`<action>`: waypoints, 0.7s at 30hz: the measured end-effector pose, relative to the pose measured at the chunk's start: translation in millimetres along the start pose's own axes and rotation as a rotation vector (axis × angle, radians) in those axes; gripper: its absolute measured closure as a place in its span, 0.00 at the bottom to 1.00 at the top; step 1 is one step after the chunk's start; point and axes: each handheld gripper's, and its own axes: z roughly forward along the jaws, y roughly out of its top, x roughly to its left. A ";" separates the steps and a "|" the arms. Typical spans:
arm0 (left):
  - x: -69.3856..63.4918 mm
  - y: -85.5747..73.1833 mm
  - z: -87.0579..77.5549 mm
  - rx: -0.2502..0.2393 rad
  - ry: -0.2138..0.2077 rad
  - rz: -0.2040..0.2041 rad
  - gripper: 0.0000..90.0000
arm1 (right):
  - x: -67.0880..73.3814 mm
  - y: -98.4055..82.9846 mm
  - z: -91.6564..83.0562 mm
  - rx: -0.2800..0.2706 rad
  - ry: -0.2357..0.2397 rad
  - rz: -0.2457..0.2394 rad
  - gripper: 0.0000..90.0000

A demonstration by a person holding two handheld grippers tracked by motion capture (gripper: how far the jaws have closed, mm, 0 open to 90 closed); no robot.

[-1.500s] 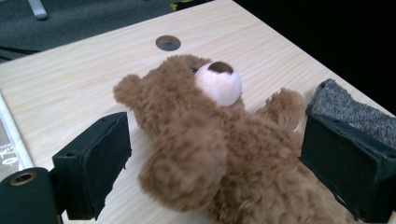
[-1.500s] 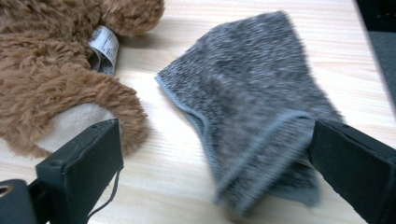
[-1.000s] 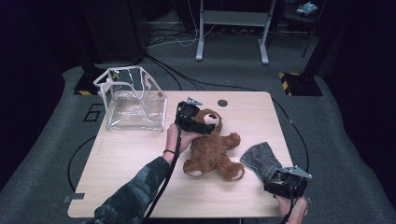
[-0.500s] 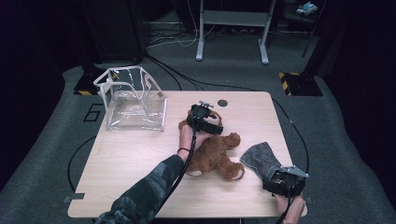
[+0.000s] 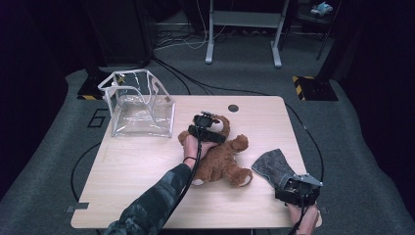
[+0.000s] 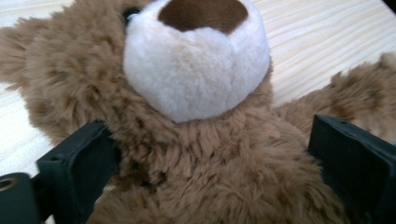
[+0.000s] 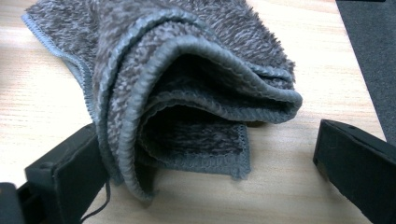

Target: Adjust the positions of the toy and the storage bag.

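A brown teddy bear lies on its back in the middle of the wooden table. My left gripper hangs over its head and neck. In the left gripper view the bear's white muzzle is close up. There the left gripper stands open around the neck and upper chest, and its jaws have just been opening with the bear between them. A folded grey fleecy cloth lies at the front right. My right gripper is open at its near end, and the cloth lies between the jaws.
A clear plastic box stands open-topped at the table's back left. A small black round disc sits near the back edge. The right gripper is close to the table's front right corner. Cables and a metal stand's legs are on the floor behind.
My left gripper has shifted a little to the right and come down over the bear's head and neck. The bear has shifted slightly. The right gripper stays at the cloth.
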 end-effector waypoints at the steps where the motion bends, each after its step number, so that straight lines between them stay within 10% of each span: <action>1: 0.2 -0.8 1.0 -0.003 0.005 0.003 0.01 | 0.0 0.0 0.0 0.000 0.000 -0.001 0.00; 21: 12.9 -11.4 22.4 0.034 -0.014 -0.018 0.01 | 1.6 -0.1 0.9 -0.004 -0.001 -0.018 0.00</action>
